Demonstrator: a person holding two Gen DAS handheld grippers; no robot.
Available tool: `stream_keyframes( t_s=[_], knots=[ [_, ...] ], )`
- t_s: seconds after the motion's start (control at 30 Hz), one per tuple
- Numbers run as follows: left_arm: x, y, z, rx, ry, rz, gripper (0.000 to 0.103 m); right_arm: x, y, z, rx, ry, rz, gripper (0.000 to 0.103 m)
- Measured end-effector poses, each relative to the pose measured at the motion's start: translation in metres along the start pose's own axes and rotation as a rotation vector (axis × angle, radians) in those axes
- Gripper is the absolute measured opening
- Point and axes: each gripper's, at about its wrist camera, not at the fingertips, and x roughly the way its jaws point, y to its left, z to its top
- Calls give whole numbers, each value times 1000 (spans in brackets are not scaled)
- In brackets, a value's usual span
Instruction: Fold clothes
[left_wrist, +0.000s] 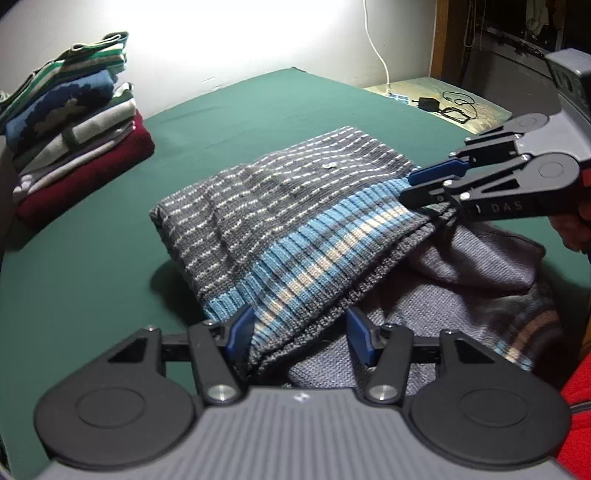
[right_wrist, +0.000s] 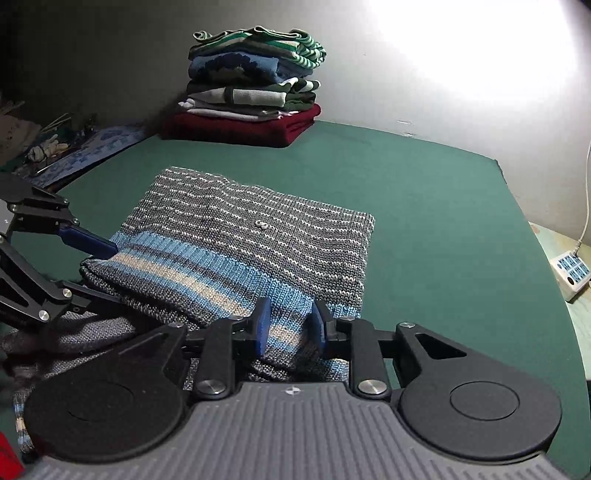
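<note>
Ribbed knitted wool sweater (left_wrist: 280, 221) lies on matt green cloth table cover (left_wrist: 229, 122); matt plastic left gripper (left_wrist: 301, 332).

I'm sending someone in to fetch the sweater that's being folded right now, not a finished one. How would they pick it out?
Start at the green table; a stack of folded clothes sits at its far side by the wall. Nearer, lying alone, is the grey sweater with thin white stripes. Its ribbed hem of blue and cream bands sets it apart from everything in the stack.

Black linkage claw (left_wrist: 299, 334), blue pads, ribbed grey housing, red sleeve (left_wrist: 576, 417)
</note>
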Motion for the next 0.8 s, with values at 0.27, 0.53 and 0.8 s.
stream_keyframes(
  t_s=[0.27, 0.53, 0.8],
  knots=[
    [-3, 27, 44, -99, -145, 26, 52, 14, -11, 47, 69, -98, -34, 23],
    [49, 56, 48, -169, -87, 44, 52, 57, -19, 50, 30, -45, -30, 19],
    [44, 46, 26, -175, -98, 16, 57, 58, -35, 31, 24, -60, -56, 19]
  ],
)
